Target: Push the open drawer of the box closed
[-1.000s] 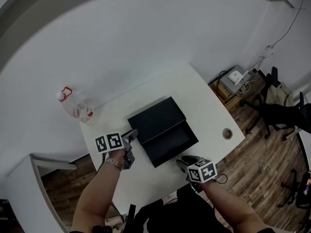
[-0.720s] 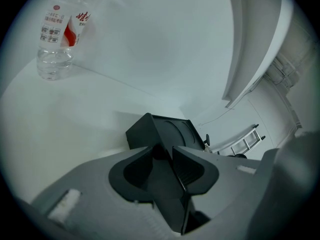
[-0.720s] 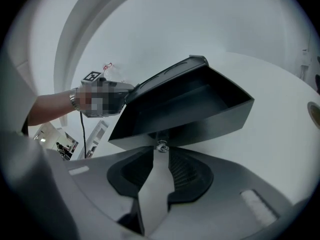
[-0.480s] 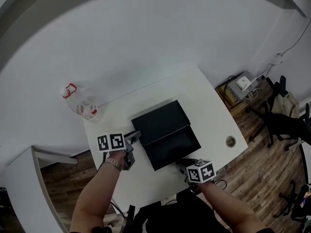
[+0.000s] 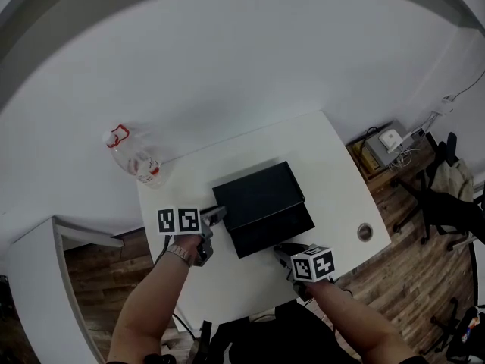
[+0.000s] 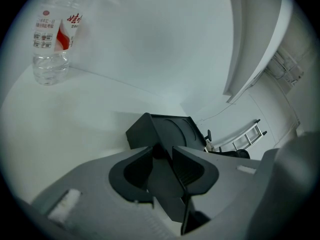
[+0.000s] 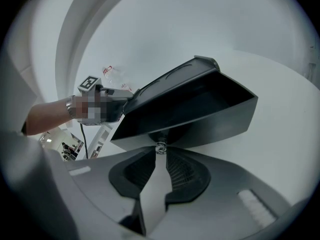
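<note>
A black box (image 5: 256, 194) sits on the white table (image 5: 322, 154), its drawer (image 5: 274, 231) sticking out a short way toward me. In the right gripper view the drawer (image 7: 220, 115) hangs open under the lid (image 7: 170, 86). My right gripper (image 5: 285, 250) (image 7: 160, 151) is at the drawer front. Its jaws are closing on the small metal knob (image 7: 160, 147), which sits between the fingertips and touches both. My left gripper (image 5: 214, 218) (image 6: 162, 153) stands open, with its tips against the near left corner of the box (image 6: 167, 129).
A clear water bottle (image 5: 138, 162) (image 6: 50, 44) stands at the table's far left corner. A round cable hole (image 5: 364, 232) is near the right edge. Black office chairs (image 5: 455, 203) and a device with cables (image 5: 389, 140) stand on the wood floor to the right.
The drawer has slid further into the box and sticks out less. My right gripper has moved forward with the drawer front. The left gripper stays at the box's corner.
</note>
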Demonstrator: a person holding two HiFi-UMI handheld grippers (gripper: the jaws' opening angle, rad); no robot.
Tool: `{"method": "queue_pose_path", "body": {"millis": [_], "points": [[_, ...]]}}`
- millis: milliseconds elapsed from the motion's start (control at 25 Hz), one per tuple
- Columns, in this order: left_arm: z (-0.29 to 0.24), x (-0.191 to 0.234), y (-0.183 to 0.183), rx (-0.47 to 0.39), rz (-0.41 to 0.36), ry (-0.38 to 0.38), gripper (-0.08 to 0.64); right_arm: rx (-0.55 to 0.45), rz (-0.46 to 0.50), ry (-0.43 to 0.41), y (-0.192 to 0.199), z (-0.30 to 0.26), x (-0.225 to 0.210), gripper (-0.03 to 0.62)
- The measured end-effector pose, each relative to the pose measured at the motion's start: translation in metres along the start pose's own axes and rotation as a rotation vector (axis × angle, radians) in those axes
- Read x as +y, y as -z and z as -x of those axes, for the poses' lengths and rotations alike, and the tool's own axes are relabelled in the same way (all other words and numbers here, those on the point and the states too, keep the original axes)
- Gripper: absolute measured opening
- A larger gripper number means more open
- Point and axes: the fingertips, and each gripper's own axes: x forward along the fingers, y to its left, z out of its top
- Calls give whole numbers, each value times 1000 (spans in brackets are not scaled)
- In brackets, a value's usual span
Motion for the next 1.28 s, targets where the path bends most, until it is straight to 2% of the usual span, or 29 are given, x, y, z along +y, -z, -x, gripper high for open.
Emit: {"method": "queue_pose_path", "body": {"millis": [520,1280], "points": [[2,0,0,-15,21,6,126,8,3,-27,-41,-25,-5,67],[2,1,1,-4,25,6,127,16,-6,-55,-67,-44,-7,67]]}}
